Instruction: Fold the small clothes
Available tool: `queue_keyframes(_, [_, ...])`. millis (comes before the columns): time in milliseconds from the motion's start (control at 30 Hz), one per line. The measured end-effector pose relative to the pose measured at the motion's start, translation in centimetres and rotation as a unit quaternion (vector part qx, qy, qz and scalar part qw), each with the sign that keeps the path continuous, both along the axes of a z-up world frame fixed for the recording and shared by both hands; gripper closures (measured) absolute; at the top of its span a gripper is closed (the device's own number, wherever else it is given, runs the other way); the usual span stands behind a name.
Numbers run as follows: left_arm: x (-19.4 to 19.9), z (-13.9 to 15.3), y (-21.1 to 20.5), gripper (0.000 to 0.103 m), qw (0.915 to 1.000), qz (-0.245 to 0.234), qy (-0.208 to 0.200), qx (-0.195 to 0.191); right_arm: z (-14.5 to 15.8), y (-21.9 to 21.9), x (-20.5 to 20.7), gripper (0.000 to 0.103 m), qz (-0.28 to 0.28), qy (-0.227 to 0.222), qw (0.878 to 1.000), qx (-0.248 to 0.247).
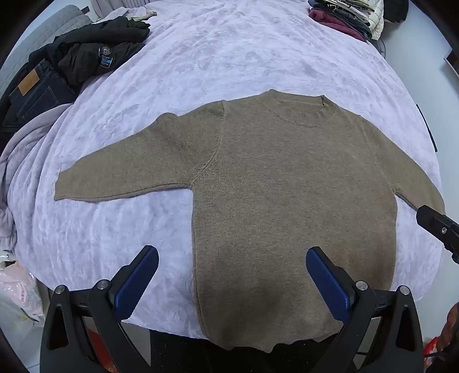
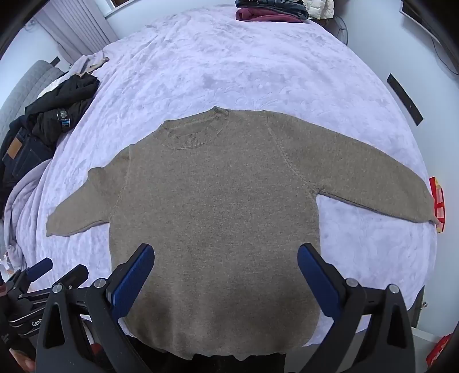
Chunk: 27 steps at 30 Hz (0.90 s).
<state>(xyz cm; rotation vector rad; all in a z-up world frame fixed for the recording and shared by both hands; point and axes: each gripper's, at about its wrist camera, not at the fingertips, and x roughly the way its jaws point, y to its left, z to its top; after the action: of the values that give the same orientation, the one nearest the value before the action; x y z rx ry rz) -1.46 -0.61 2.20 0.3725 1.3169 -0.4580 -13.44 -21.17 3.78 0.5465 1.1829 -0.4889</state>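
Note:
A small brown knit sweater (image 1: 287, 183) lies flat on the lilac bedspread (image 1: 223, 57), collar away from me, both sleeves spread out to the sides. It also shows in the right wrist view (image 2: 218, 206). My left gripper (image 1: 232, 258) is open and empty, hovering above the sweater's lower left part near the hem. My right gripper (image 2: 226, 252) is open and empty above the sweater's lower middle. The right gripper's tip shows at the right edge of the left wrist view (image 1: 436, 223); the left gripper shows at the lower left of the right wrist view (image 2: 40, 272).
A heap of dark clothes and jeans (image 1: 71, 63) lies at the bed's left side. A stack of folded clothes (image 2: 272, 11) sits at the far edge. The bed's near edge runs under the sweater's hem. A red box (image 2: 437, 200) stands beside the bed on the right.

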Motion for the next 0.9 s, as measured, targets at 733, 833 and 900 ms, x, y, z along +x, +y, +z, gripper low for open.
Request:
queue_keyframes(733, [0.01, -0.67, 0.55, 0.000, 1.0000, 0.005, 0.003, 0.005, -0.01, 0.40, 0.36, 0.003, 0.001, 0.001, 1.000, -0.001])
queue_keyframes(833, [0.05, -0.78, 0.57, 0.000, 0.9999, 0.006, 0.005, 0.007, 0.11, 0.66, 0.60, 0.003, 0.001, 0.001, 1.000, -0.002])
queue_keyframes(900, [0.07, -0.82, 0.55, 0.000, 0.9999, 0.006, 0.006, 0.008, 0.10, 0.66, 0.55, 0.003, 0.001, 0.002, 1.000, -0.002])
